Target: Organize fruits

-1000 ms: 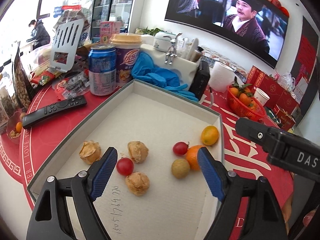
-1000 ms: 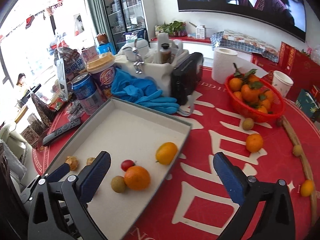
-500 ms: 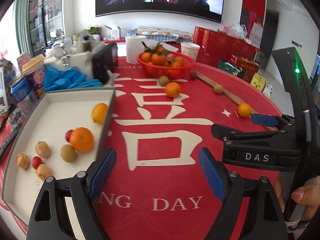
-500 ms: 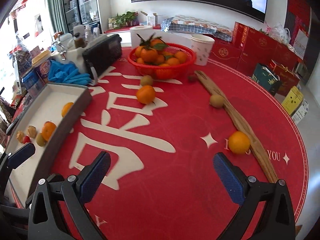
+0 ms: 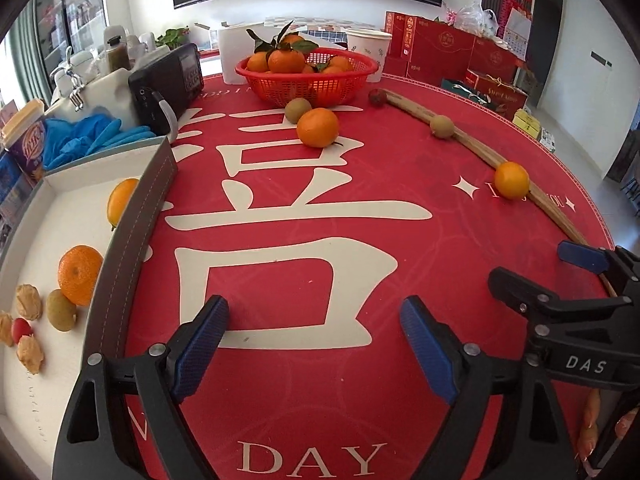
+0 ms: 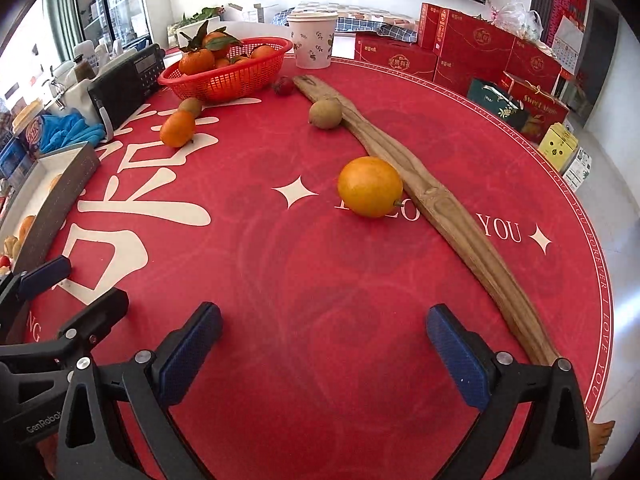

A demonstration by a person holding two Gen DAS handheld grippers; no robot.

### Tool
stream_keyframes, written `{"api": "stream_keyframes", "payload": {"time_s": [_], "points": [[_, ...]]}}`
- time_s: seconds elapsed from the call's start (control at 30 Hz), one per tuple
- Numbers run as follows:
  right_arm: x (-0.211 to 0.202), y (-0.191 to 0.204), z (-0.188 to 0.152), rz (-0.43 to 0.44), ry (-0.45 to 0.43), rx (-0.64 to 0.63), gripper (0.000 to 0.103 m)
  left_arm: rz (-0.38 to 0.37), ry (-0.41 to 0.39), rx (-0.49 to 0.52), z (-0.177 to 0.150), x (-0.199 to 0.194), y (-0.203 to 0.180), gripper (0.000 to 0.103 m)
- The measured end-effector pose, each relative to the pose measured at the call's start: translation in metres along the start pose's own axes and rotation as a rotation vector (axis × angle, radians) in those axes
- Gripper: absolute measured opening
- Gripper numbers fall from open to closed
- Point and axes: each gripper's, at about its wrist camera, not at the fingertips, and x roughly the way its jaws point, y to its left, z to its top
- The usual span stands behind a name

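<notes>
My left gripper (image 5: 314, 330) hangs over the red tablecloth, its jaws opening with nothing between them. At its left stands a shallow white box (image 5: 132, 240) holding two oranges, a kiwi-like fruit, a cherry tomato and some husked fruits. My right gripper (image 6: 324, 340) is open and empty; ahead of it lies a yellow-orange fruit (image 6: 370, 186) against a long wooden stick (image 6: 440, 208). Farther off lie a brown fruit (image 6: 326, 113), a mandarin (image 6: 177, 129) and a small dark red fruit (image 6: 283, 85). A red basket (image 6: 224, 80) holds mandarins.
A black radio (image 5: 168, 84), blue gloves (image 5: 92, 136), a paper cup (image 6: 312, 40) and a paper roll (image 5: 236, 52) stand at the table's far side. Red gift boxes (image 6: 480, 52) sit beyond the table. The right gripper's body (image 5: 576, 328) shows at the left view's right edge.
Both grippers have swung rightward, away from the white box and out over the red cloth. The loose fruits by the wooden stick now appear closer in both views.
</notes>
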Motion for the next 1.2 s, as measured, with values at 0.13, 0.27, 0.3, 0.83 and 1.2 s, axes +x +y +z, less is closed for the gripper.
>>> {"api": "stream_keyframes", "payload": {"time_s": [0.13,0.27,0.3,0.83,1.2], "points": [[-0.0001,0.0002,0.0001,-0.005,-0.012,0.005,0.103,0.004,0.014,-0.006,-0.0004,0.0028,0.0011,0.102],[0.0003,-0.0001,0.0007,-0.014,-0.022,0.017,0.103,0.006,0.02,-0.006,-0.0006,0.0033,0.0012,0.103],[0.0006,0.0001,0.001,-0.016,-0.024,0.02,0.103,0.006,0.021,-0.006,0.0001,0.0033,0.0015,0.103],[0.0013,0.0012,0.0026,-0.024,-0.029,0.029,0.103,0.006,0.021,-0.006,0.0002,0.0036,0.0013,0.103],[0.0013,0.0008,0.0028,-0.023,-0.029,0.028,0.103,0.006,0.02,-0.007,0.0001,0.0033,0.0016,0.103]]}}
